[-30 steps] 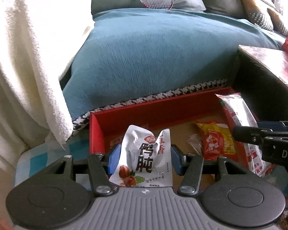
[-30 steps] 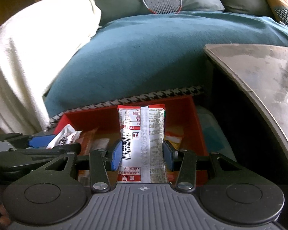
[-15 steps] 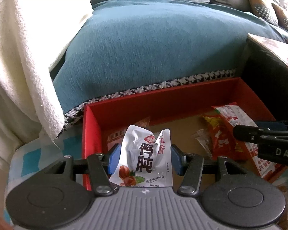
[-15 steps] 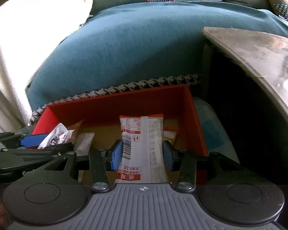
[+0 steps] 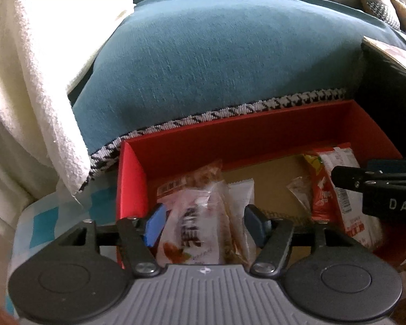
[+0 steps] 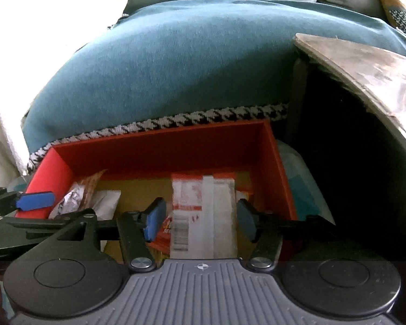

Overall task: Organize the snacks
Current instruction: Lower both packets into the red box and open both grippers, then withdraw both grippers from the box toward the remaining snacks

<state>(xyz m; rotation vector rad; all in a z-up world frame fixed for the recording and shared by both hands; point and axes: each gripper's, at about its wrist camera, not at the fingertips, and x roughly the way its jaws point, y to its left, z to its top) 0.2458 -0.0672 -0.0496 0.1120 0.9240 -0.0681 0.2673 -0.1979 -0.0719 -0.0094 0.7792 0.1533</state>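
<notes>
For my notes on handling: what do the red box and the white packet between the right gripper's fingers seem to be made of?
Red box: probably cardboard, with matte red walls, a plain brown floor and sharp folded corners. White packet: likely thin plastic film, slightly glossy, with a printed barcode and a flat centre seam.

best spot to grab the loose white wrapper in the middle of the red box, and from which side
Take the small white wrapper by its raised, crinkled upper edge, coming straight down from above. It lies on the bare cardboard floor of the red box, apart from the red packets beside it, so a shallow pinch across its narrow width should catch it alone. Its exact shape is hard to tell.
</notes>
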